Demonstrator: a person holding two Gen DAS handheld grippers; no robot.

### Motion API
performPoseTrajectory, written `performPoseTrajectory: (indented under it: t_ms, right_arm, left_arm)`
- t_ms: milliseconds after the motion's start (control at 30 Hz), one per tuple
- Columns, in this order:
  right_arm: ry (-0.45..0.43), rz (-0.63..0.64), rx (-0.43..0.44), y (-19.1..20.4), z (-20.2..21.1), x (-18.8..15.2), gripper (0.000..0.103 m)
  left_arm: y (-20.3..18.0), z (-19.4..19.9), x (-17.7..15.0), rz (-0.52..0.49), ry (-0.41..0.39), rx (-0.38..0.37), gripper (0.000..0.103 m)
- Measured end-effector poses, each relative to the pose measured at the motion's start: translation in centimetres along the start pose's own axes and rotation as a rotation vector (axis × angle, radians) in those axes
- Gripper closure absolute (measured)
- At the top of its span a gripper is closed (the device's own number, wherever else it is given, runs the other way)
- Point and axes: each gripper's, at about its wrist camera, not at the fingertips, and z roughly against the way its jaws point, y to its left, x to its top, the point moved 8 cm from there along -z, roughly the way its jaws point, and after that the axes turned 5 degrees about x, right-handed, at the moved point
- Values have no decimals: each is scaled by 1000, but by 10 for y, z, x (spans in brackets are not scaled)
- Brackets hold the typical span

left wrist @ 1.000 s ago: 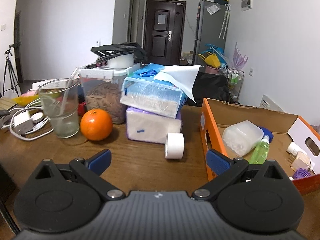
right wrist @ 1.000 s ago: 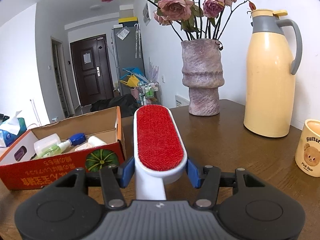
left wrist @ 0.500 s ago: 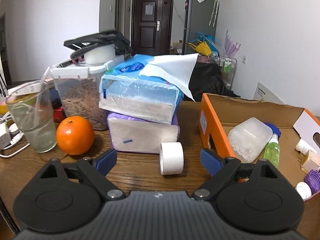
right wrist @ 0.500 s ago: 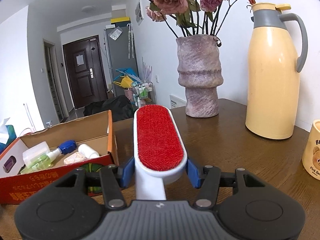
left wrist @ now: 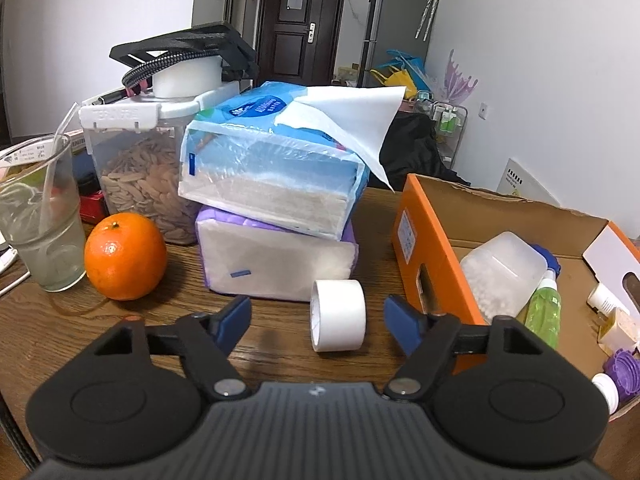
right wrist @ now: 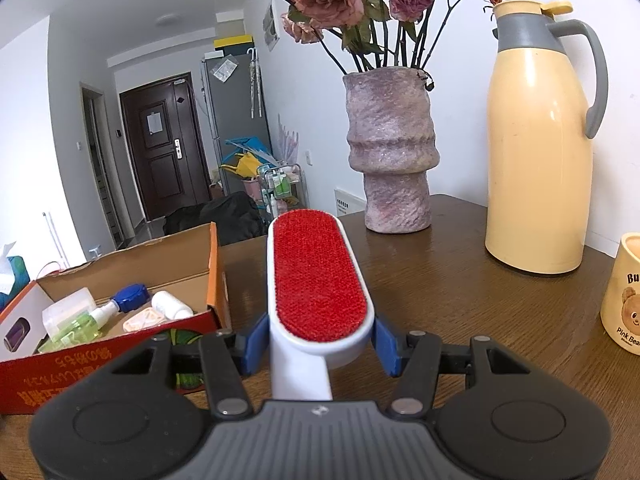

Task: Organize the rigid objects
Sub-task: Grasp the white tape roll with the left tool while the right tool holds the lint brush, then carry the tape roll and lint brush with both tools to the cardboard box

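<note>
A white roll of tape (left wrist: 338,315) lies on its side on the wooden table, between the blue pads of my left gripper (left wrist: 318,320). The jaws are closing and neither pad touches the roll. To the right stands an orange cardboard box (left wrist: 420,240) with a clear tub, a green spray bottle (left wrist: 542,312) and small bottles inside. My right gripper (right wrist: 318,342) is shut on a white lint brush (right wrist: 318,280) with a red pad, held above the table beside the same box (right wrist: 212,268).
Left of the tape are an orange (left wrist: 125,256), a glass with a straw (left wrist: 40,220), two stacked tissue packs (left wrist: 276,208) and a food container (left wrist: 136,152). Near the brush stand a stone vase with dried roses (right wrist: 390,152), a yellow thermos jug (right wrist: 540,136) and a bear mug (right wrist: 624,292).
My left gripper has come forward towards the tape roll, and its jaws have narrowed around it. The right gripper keeps its hold on the lint brush and has barely shifted.
</note>
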Motion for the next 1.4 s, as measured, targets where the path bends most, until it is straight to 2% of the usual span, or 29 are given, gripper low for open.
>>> performPoseTrajectory:
  t_ms: [100,167,233,467,900,1200,1400]
  right_arm:
    - [0,0,0,1,1,0,48]
    - [0,1,0,0,1,0,48]
    - [0,1,2,1,1,0,48]
    - [-1,4,8,2,1,0,48]
    - [-12,11,27,6,5,2,48]
    - [-24,14,48,9,11,3,48]
    - [-29,31,92,18,19,2,48]
  left_arm:
    - [-1,-1,-1,-10,4,5,47]
    - [-2,-3,-4,-20,26,-1,67]
    - [-3,-4,-6,-28,34,-6,75]
    - [0,6,-5,-34,3,6,77]
    - [10,49,-10,-24,-82,45,77]
    - [17,87,-23,1,-124,80,77]
    - [18,117,-33,28,-148,90,77]
